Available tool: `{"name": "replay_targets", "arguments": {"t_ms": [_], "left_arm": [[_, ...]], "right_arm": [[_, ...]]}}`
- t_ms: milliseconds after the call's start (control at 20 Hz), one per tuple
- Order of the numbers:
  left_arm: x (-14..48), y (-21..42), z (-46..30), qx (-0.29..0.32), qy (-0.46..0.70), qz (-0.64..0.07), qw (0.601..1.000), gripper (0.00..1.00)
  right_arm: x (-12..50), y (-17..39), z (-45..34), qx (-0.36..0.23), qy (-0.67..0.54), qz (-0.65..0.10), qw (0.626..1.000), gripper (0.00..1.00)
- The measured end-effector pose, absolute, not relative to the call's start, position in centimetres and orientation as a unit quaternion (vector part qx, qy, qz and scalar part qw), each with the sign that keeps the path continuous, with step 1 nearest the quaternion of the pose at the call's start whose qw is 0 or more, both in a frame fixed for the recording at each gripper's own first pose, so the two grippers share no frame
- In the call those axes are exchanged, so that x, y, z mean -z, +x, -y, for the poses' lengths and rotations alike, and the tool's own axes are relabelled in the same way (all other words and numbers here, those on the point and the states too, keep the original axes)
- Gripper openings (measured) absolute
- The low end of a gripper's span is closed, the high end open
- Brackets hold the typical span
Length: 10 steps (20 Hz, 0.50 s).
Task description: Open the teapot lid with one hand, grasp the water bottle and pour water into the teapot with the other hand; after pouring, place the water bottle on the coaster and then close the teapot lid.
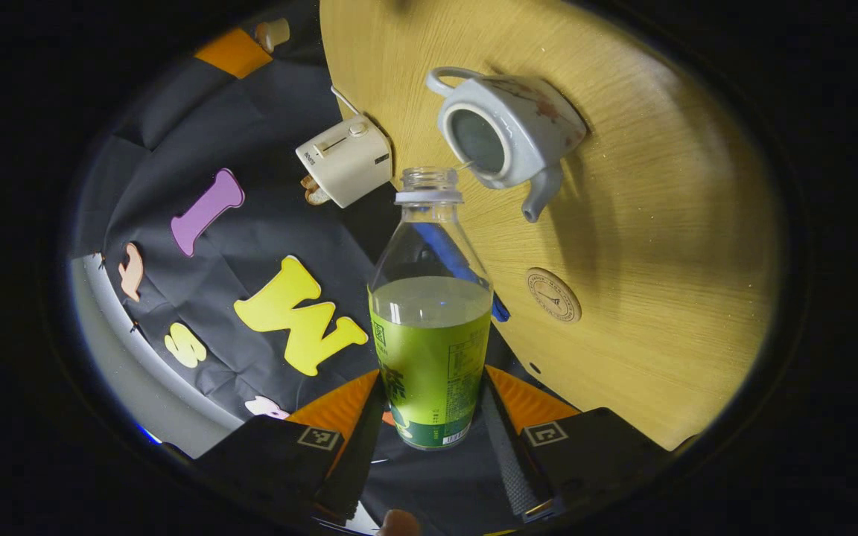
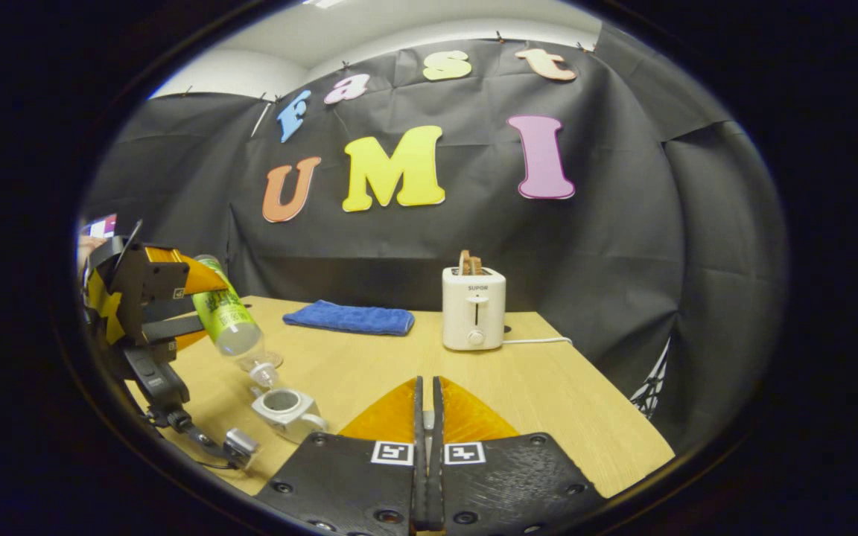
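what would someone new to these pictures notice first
The uncapped water bottle, clamped between the left tool's fingers, tips mouth-down over the open teapot on the wooden table. In the right gripper view that tilted bottle hangs at the left, with a white toaster and a blue cloth farther back.

SUPOR brand readable on toaster (image 2: 474, 309) front, above its lever, beyond right gripper's fingers (image 2: 415, 417), slightly right of them. Water bottle (image 1: 431, 327) label between left gripper's fingers (image 1: 500, 439): printed characters and barcode there, too small to read. Round coaster (image 1: 553, 295), right of and beyond those fingers: stamped ring of lettering, illegible. Square coded markers on both fingers' bases, no readable text.
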State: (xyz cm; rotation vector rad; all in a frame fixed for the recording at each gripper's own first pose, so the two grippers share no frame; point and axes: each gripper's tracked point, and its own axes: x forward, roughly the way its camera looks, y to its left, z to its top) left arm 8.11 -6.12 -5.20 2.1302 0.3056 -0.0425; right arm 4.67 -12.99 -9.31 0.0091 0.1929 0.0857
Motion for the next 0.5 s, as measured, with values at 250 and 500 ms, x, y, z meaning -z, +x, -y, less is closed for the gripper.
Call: {"name": "replay_targets", "arguments": {"t_ms": [250,500], "left_arm": [[6.4,8.2,5.9,0.027,0.826,-0.116,0.552,0.74],[7.8,7.6,4.5,0.044,0.741,-0.12,0.66,0.74]], "right_arm": [[9.0,4.6,12.9,-0.039,0.005,-0.095,0.995,0.0],[8.2,4.6,12.9,-0.033,0.01,-0.093,0.995,0.0]]}}
